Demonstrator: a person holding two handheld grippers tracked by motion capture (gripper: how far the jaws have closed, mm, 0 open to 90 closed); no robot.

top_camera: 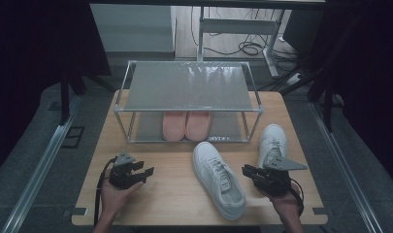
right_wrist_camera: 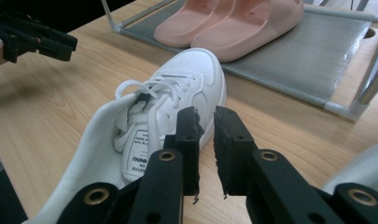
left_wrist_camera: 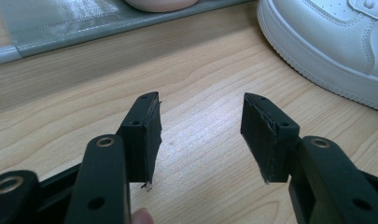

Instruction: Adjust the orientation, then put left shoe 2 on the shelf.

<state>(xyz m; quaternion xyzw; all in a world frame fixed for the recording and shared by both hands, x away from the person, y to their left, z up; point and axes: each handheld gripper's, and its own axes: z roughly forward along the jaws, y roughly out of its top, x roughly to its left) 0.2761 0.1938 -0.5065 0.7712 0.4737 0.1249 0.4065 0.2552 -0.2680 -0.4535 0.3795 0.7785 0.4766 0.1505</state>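
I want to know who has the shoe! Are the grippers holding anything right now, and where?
Nothing is held. The left hand-held gripper is open over bare table. The right hand-held gripper has a small empty gap, beside the sneaker.

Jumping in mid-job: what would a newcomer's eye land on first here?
Two white sneakers on the wooden table: one lies mid-table between the hands, the other stands by the rack's right leg. A pair of pink slippers sits on the lower shelf of the metal shoe rack. The right claw, slightly parted and empty, sits beside the nearer sneaker.
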